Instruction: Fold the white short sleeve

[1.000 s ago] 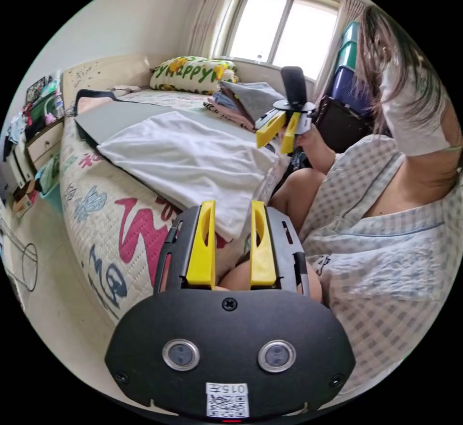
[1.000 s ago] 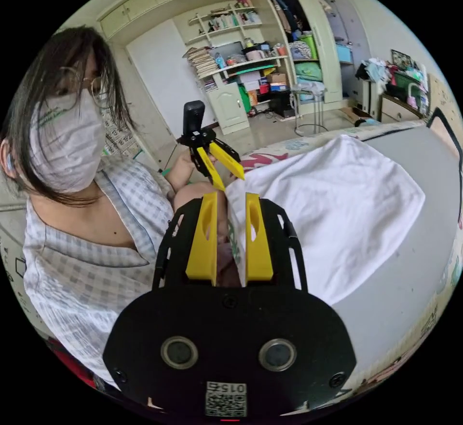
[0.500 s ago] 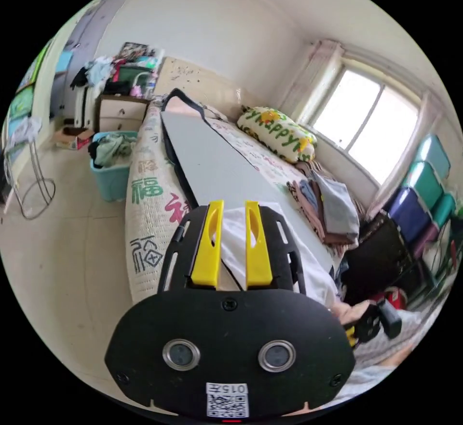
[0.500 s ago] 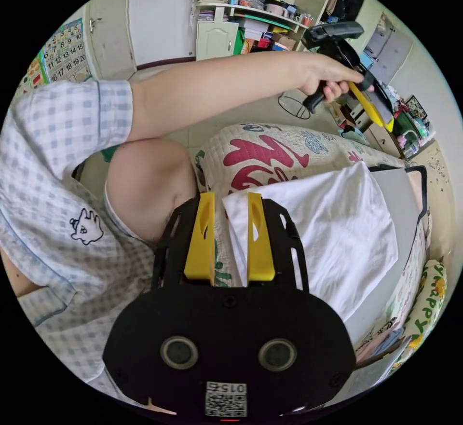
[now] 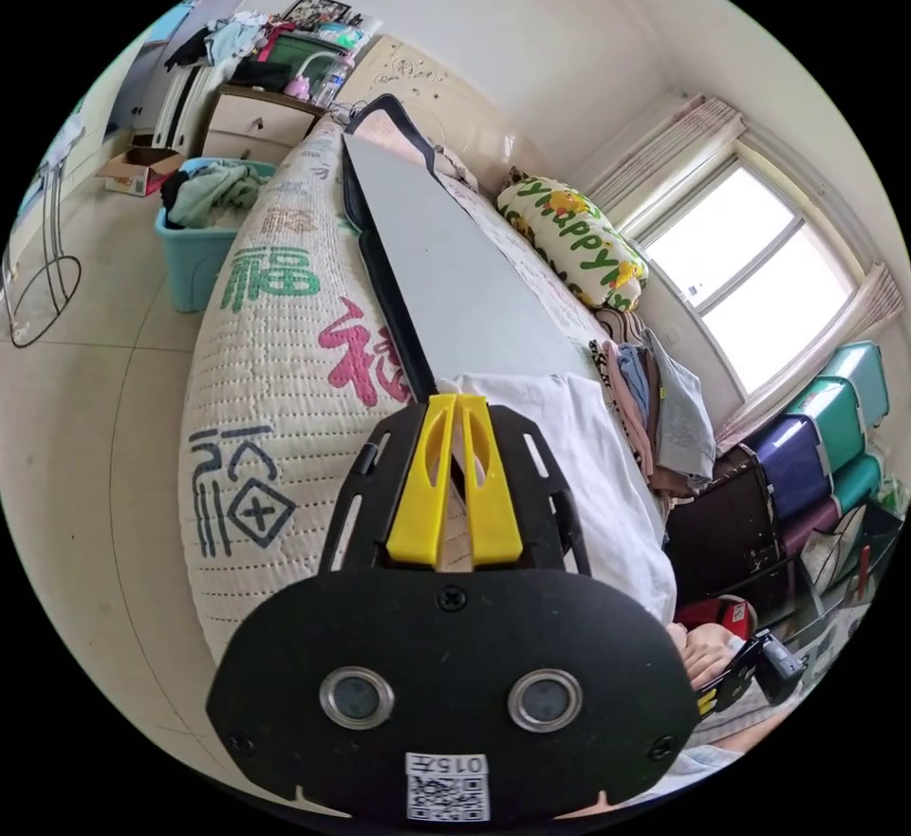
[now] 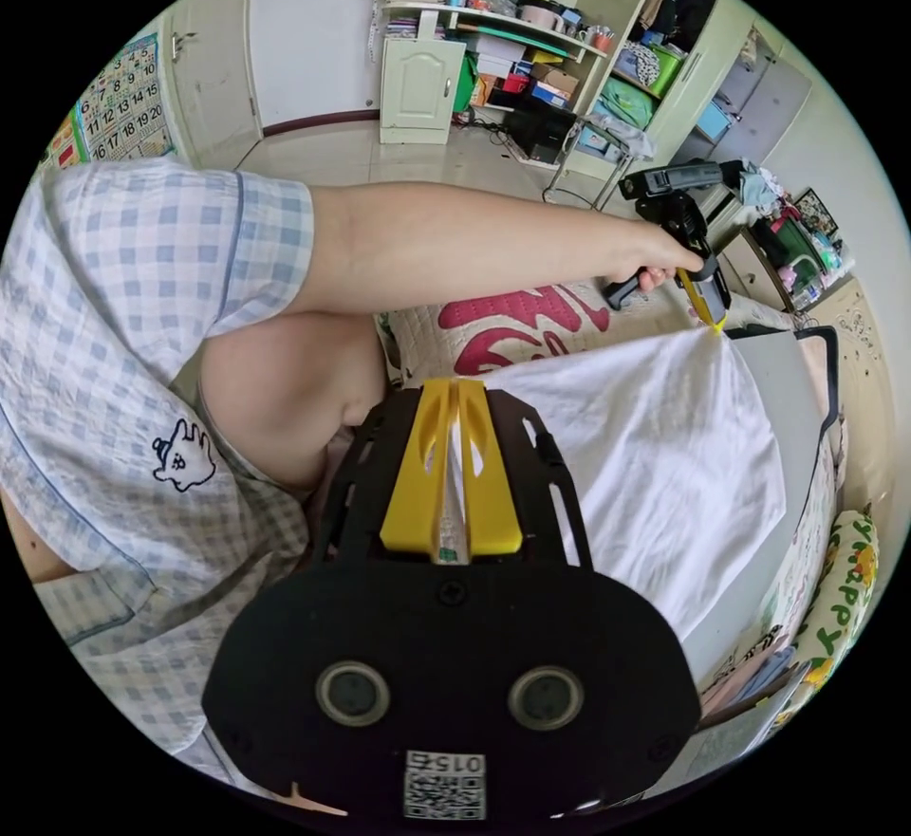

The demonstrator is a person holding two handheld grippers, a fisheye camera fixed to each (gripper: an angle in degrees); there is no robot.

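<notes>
Both tools were open a moment ago; now the left tool (image 5: 456, 404) and right tool (image 6: 455, 392) each pinch a corner of the white shirt (image 6: 655, 456) (ready to lift and fold).

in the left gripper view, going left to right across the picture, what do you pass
Wire stand → teal laundry bin → quilted bed cover → left gripper shut on the white short sleeve → stack of folded clothes → stacked storage boxes.

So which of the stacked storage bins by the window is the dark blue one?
The lower storage bin, under the two teal storage bins; those are green-blue, it alone is navy.
</notes>
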